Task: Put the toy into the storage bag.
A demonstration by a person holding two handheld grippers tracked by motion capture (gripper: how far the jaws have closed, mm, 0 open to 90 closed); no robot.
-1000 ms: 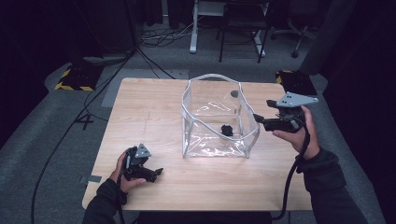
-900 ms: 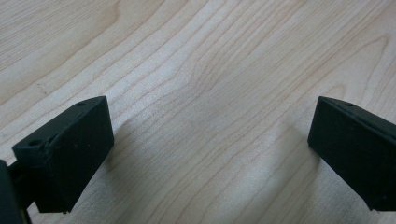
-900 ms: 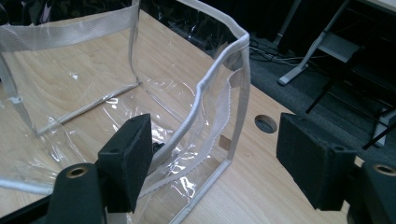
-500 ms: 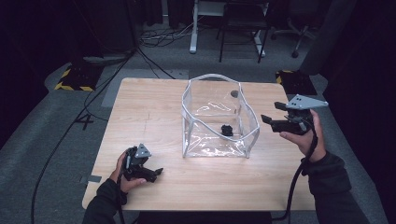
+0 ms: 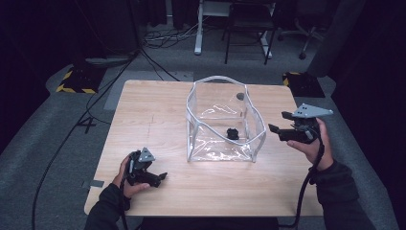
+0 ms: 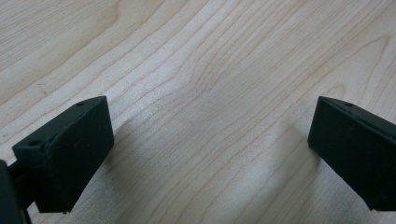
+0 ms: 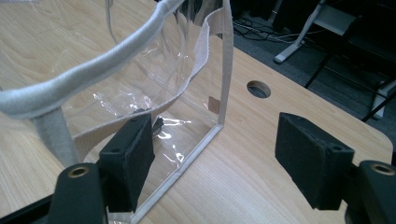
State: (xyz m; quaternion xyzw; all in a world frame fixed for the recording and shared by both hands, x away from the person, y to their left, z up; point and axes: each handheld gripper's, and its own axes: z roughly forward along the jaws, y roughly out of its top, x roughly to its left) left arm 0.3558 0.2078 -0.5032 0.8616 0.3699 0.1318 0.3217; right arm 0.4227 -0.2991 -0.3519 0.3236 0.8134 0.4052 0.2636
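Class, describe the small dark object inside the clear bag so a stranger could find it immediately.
Start at the wooden table; near its middle stands an open, clear plastic bag with pale grey edging. On the bag's floor lies a small black object, the one dark thing inside the bag.

**One Bag, One Table, Two Grippers**

One wooden table (image 5: 158,120) carries a single clear plastic bag (image 5: 206,143), with one small black object (image 5: 232,133) lying inside it. Two handheld grippers are counted: the left gripper (image 5: 160,177) and the right gripper (image 5: 276,122), each with two black jaws. One round hole (image 7: 258,89) marks the tabletop. Two hands hold the tools, one apiece.
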